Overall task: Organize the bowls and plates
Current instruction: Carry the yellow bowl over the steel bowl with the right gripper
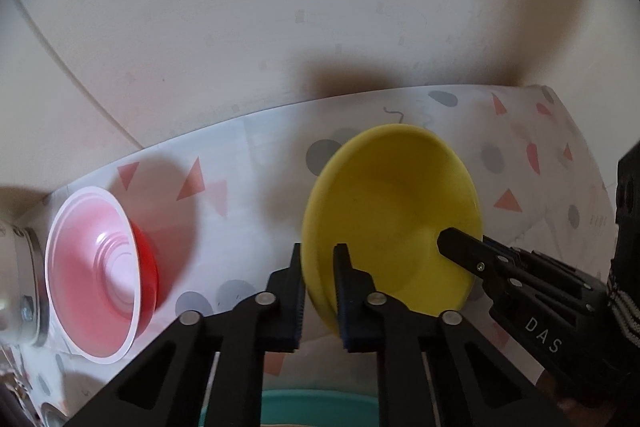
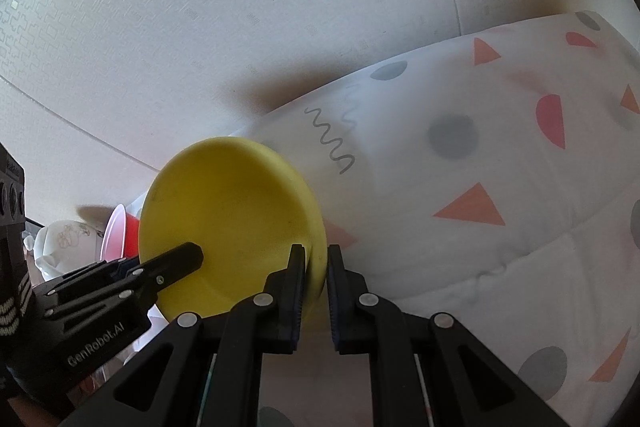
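Soft daylight, dark shadows, fisheye warp

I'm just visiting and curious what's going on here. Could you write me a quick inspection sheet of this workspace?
Surface: white cloth printed with grey dots and orange triangles.
Job's things: yellow bowl tilted on edge; red bowl with a white inside, apart to its left; a teal rim at the bottom edge.
Clutter: a white patterned dish beyond the red bowl.
Grippers: left tongs and right tongs each shut on the yellow bowl's rim, on opposite sides.
Cables: nothing seen.
Surroundings: pale patterned wall.
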Motion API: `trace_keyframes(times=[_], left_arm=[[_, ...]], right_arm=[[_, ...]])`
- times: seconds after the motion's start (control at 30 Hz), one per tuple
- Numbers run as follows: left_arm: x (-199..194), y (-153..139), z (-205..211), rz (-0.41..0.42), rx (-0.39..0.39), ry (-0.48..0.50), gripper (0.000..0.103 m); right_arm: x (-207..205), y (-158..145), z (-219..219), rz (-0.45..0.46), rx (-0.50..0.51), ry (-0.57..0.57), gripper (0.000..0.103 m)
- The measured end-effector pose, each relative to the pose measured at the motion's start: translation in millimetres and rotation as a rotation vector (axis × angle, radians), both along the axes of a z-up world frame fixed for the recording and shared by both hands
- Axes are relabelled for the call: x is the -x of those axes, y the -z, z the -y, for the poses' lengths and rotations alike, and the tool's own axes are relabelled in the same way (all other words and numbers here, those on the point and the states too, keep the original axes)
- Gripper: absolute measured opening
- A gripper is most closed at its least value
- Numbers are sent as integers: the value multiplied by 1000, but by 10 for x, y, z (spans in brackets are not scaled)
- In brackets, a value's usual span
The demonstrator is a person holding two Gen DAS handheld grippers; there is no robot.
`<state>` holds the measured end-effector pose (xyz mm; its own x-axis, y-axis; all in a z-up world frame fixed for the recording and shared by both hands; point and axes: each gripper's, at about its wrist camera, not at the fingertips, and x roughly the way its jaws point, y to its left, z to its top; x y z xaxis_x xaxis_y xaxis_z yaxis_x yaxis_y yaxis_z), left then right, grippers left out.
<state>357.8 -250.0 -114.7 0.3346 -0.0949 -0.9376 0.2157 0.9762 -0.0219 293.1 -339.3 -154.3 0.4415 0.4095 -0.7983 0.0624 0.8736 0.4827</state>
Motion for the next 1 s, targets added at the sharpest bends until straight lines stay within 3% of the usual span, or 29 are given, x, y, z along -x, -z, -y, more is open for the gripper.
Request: trace_keyframes(times=[0.47, 1.0], left_arm=[[246, -141, -17, 56, 9, -10, 12], [684, -467, -339, 114, 50, -88, 12]], right_arm=[[165, -106, -4, 4, -28, 8, 9], [473, -386, -250, 51, -38, -49, 9]])
